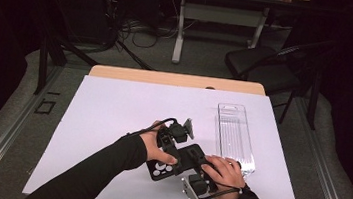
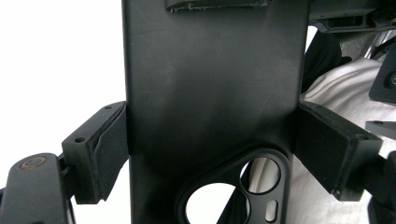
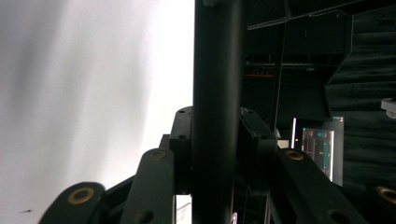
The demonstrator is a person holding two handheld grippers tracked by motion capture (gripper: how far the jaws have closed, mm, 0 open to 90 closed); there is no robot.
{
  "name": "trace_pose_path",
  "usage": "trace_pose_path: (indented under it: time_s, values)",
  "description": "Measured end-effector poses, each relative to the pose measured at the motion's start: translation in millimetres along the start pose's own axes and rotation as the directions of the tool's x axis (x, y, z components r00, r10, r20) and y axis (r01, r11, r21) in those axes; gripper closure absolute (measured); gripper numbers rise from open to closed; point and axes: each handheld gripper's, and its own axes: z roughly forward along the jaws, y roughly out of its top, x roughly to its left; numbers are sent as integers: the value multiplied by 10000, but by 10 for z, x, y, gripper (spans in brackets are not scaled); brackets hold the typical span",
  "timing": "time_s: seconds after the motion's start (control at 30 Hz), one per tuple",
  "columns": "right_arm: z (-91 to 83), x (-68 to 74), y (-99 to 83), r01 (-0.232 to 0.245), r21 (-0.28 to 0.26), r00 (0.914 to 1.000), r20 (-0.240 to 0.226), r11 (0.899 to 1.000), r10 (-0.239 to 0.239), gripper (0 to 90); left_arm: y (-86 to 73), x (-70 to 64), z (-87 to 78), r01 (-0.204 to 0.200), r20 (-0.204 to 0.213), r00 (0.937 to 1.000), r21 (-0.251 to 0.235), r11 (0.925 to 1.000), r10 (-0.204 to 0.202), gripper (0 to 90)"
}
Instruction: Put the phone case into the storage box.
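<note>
Already both hand-held grippers, left (image 1: 171, 151) and right (image 1: 196, 168), clamp the black phone case (image 1: 177, 162) above the near bench (image 1: 112, 112); clear tray (image 1: 234, 136) at right seemingly awaits it.

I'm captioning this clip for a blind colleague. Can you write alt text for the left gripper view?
A black phone case stands upright, gripped across its width by the left tongs, one padded jaw pressing each long edge. Its camera cutout sits at the bottom, and a white tabletop lies behind.
</note>
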Motion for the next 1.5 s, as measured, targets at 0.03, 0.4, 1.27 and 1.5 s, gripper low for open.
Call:
trace_pose_path:
  time_s: [0.03, 0.4, 1.27, 1.5]
  values:
    - [-1, 0, 0, 15, 5, 10000, 6, 10000, -15, 710, 2, 0, -1, -12, 4, 10000, 20, 10000, 12, 153]
    - [2, 12, -4, 193, 80, 9998, 106, 9998, -194, 741, 5, -13, 7, -45, 55, 10000, 39, 10000, 45, 153]
    - [-1, 26, -7, 324, 82, 9983, 491, 9994, -328, 835, 4, 3, 19, 112, 369, 9993, -59, 9999, -110, 151]
    - [1, 38, -5, 311, 88, 9979, 570, 9995, -316, 848, 3, 7, 25, 150, 398, 9991, -20, 9999, -149, 150]
